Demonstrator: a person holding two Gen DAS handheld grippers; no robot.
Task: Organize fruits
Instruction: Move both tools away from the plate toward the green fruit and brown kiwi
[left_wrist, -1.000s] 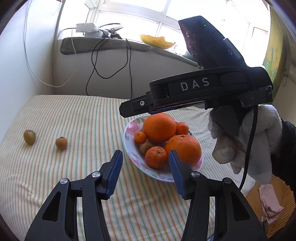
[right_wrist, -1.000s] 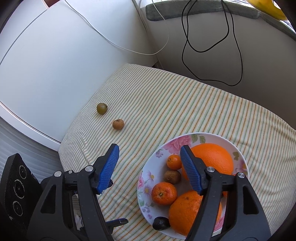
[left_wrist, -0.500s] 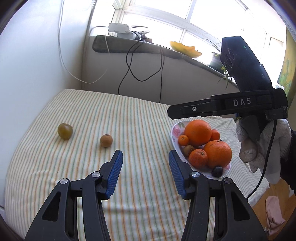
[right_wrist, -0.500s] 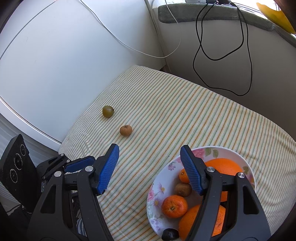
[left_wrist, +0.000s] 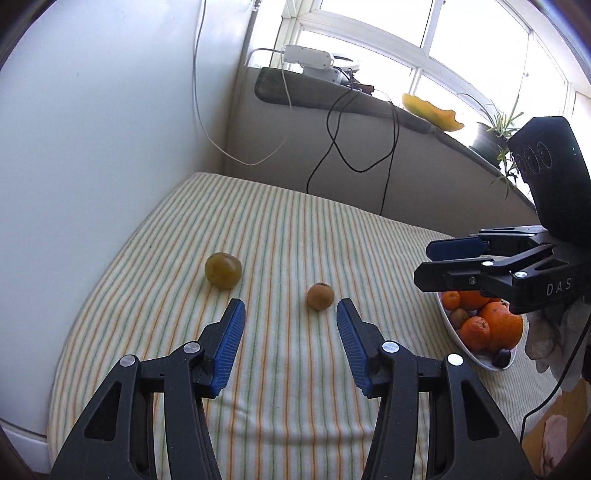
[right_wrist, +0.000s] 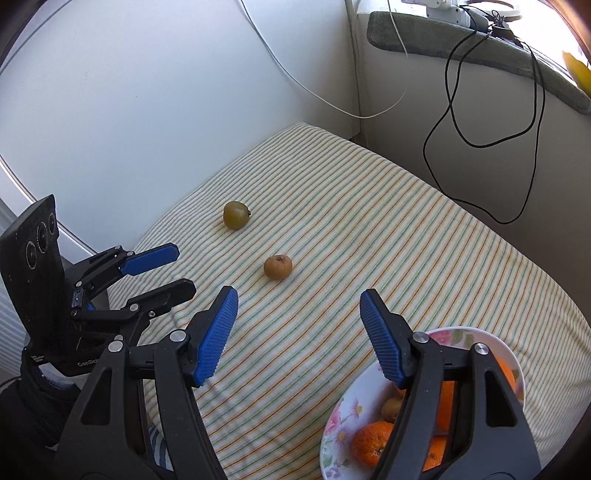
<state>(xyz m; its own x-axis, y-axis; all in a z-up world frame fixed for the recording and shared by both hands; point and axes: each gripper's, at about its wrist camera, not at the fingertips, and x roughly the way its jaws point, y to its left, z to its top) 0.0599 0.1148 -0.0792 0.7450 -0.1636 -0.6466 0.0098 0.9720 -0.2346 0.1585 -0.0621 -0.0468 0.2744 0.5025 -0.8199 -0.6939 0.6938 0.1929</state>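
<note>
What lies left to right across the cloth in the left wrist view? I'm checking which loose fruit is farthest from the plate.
Green fruit → brown fruit → plate of oranges, under the right tool.

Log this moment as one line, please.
left gripper: open, empty | right gripper: open, empty | loose: green fruit, brown fruit | plate: oranges

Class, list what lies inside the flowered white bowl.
Inside the flowered white bowl: large oranges, small mandarins, a brown kiwi, one dark plum-like fruit. The right claw hides its far side.
</note>
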